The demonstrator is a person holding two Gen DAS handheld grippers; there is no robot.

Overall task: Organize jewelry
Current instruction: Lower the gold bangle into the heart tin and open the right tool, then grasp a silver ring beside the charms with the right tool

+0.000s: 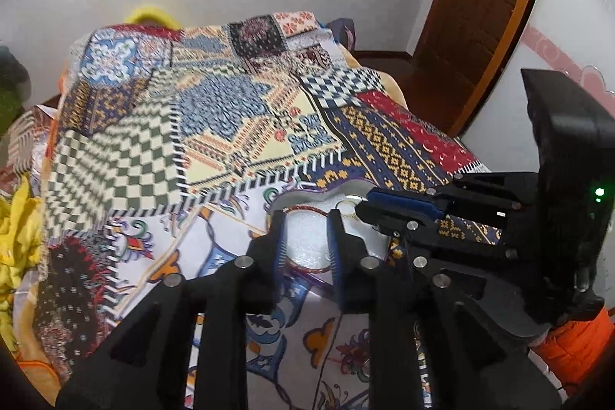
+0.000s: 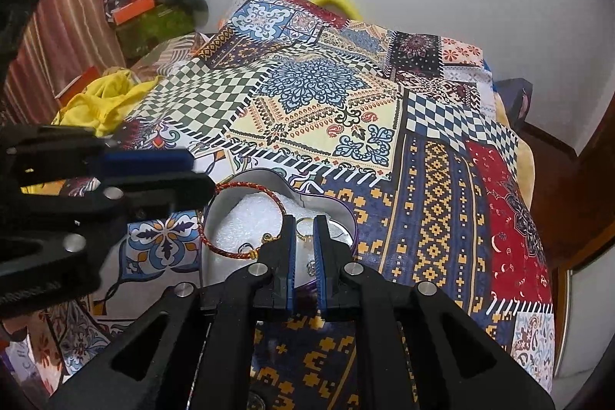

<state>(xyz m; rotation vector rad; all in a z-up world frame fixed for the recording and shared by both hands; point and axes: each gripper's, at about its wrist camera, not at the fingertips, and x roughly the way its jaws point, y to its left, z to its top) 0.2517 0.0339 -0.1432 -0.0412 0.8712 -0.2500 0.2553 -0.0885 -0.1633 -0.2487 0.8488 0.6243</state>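
Note:
A heart-shaped tin (image 1: 294, 196) (image 2: 253, 176) lined with white foam (image 1: 307, 237) (image 2: 250, 214) sits on the bed. A red braided bracelet (image 1: 303, 207) (image 2: 240, 184) lies in it, one end draped over the rim. My left gripper (image 1: 306, 218) (image 2: 201, 171) hovers over the foam, open, with the bracelet below its fingers and nothing pinched. My right gripper (image 2: 303, 221) (image 1: 363, 204) reaches into the tin from the other side, its jaws nearly together. A thin gold ring (image 2: 305, 219) (image 1: 348, 208) shows right at its tips. Whether the pads touch it I cannot tell.
A patchwork bedspread (image 2: 346, 110) covers the bed under the tin. Yellow cloth (image 2: 103, 95) and a pile of boxes (image 2: 150, 10) lie at the far left. A brown door (image 1: 484, 6) stands to the right. A small silver piece (image 2: 312, 268) also rests in the tin.

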